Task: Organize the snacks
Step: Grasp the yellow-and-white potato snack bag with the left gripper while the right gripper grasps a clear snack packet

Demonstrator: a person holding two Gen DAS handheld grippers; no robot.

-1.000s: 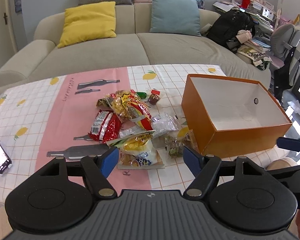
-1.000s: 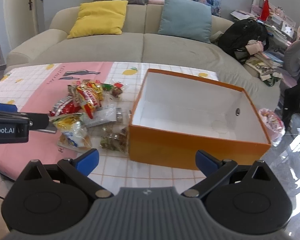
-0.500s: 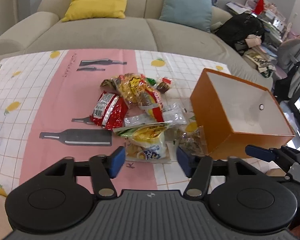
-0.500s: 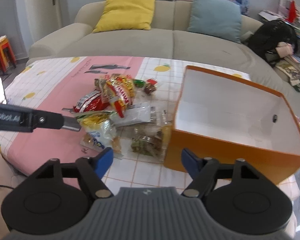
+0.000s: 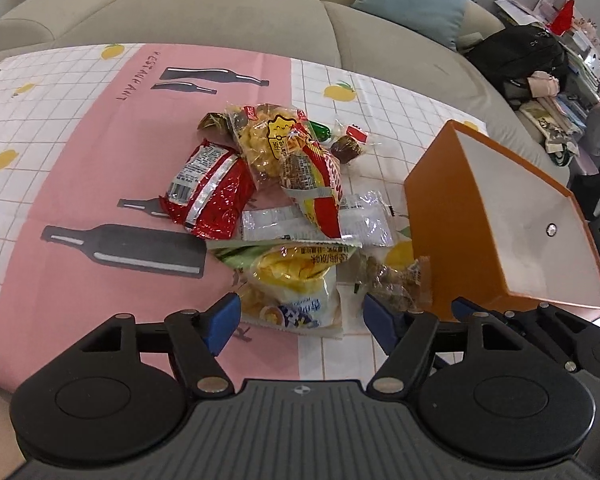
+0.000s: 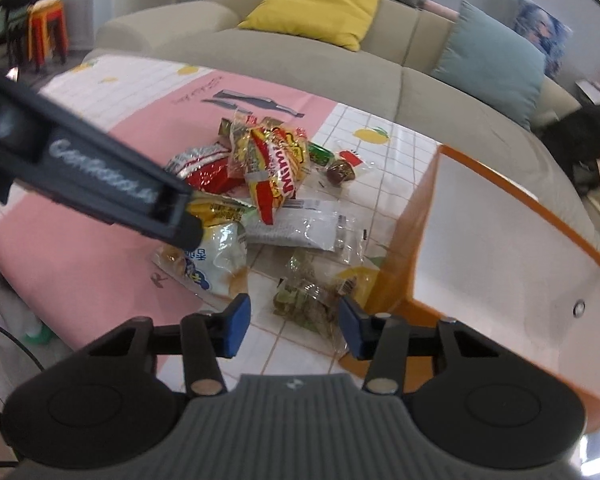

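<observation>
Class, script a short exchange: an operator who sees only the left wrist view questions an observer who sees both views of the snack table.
Operator: What is the right tool lined up on?
Observer: The right tool has the clear packet of green snacks between its jaws. They have just been closing, but the pads are not pressing it yet.
Operator: What stands past the sofa's left arm, outside my frame?
Observer: Stacked red and orange stools, on the floor.
</observation>
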